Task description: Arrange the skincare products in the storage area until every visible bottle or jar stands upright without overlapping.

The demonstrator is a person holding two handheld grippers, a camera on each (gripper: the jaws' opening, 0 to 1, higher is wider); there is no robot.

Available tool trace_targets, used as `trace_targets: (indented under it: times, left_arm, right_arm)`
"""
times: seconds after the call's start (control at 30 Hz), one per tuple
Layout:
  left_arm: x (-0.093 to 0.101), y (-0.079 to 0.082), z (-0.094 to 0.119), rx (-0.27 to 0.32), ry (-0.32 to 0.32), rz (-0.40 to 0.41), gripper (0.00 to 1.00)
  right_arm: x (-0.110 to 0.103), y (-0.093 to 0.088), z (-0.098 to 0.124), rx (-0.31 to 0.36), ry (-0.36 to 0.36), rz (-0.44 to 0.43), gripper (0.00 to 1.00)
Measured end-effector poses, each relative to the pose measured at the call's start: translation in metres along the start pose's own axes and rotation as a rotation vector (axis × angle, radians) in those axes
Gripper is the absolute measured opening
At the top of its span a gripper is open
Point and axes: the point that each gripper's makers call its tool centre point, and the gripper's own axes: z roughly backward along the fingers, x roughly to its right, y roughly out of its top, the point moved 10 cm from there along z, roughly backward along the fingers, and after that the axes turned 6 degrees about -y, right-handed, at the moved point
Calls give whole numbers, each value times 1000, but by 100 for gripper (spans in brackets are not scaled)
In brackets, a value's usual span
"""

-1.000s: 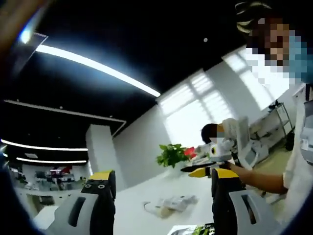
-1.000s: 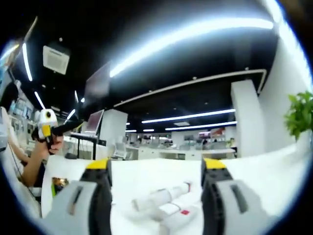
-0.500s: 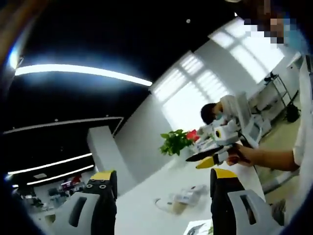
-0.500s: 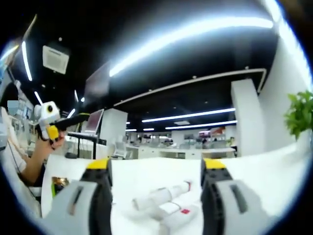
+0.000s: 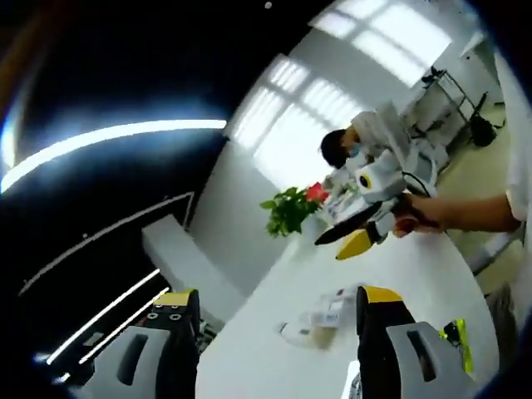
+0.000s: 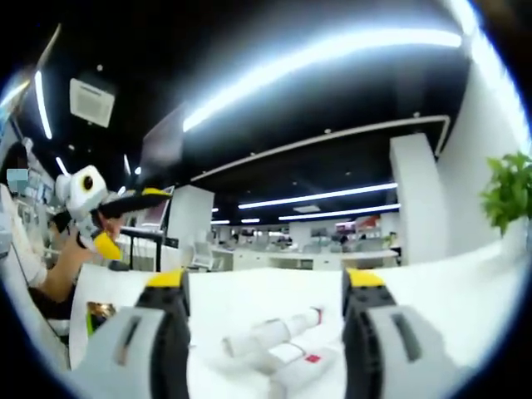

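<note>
Several white skincare tubes and bottles lie on their sides in a small heap on the white table (image 6: 416, 299). In the right gripper view a capped white bottle (image 6: 270, 331) rests beside a tube with a red mark (image 6: 299, 362), just beyond my right gripper (image 6: 264, 283), which is open and empty. From the left gripper view the same heap (image 5: 314, 322) sits farther off between the jaws of my left gripper (image 5: 276, 295), also open with nothing in it. Each gripper is held in the air by a hand: the right gripper (image 5: 359, 226), the left gripper (image 6: 104, 208).
A potted green plant (image 5: 287, 212) stands at the table's far end, also the plant (image 6: 509, 195) at the right edge. A green and yellow packet (image 5: 455, 341) lies near the table's edge, the packet (image 6: 100, 312). A person (image 5: 345, 148) sits behind the table.
The left gripper view has rolled and tilted, so the room shifted in it. In the right gripper view the left gripper has risen slightly. The heap of products has not moved.
</note>
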Motion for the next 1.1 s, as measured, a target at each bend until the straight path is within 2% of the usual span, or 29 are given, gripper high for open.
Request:
trace_targets:
  times: [0.07,0.17,0.33,0.5,0.57,0.7,0.8,0.9,0.97,1.1]
  left_arm:
    - [1,0,-4,-26,-7,-46,78]
    - [2,-2,-13,-49,-7,-61,77]
    - [5,-12,-29,-109,-52,-113,77]
    - [6,-15,-38,-148,-80,-183,77]
    - [9,-18,-43,-194,-86,-238,76]
    - [16,-24,-54,-227,-109,-334,74]
    - [20,-27,-62,-233,-169,-403,74]
    - [25,-31,-69,-256,-211,-468,65]
    - [28,-34,-75,-250,-229,-483,61]
    - [27,-44,-86,-267,-281,-456,61]
  right_arm:
    - [0,0,0,-1,2,-3,75]
    - [0,0,0,-4,-5,8,75]
    - [0,2,1,13,-7,12,74]
    - [1,0,0,3,-5,0,74]
    - [1,1,0,8,-5,6,73]
    - [1,1,1,7,-7,-4,74]
    - [1,1,1,8,-5,-4,74]
    - [1,1,1,9,-5,-7,74]
    - [1,0,1,9,-5,-10,74]
    - [0,0,1,8,-4,-11,74]
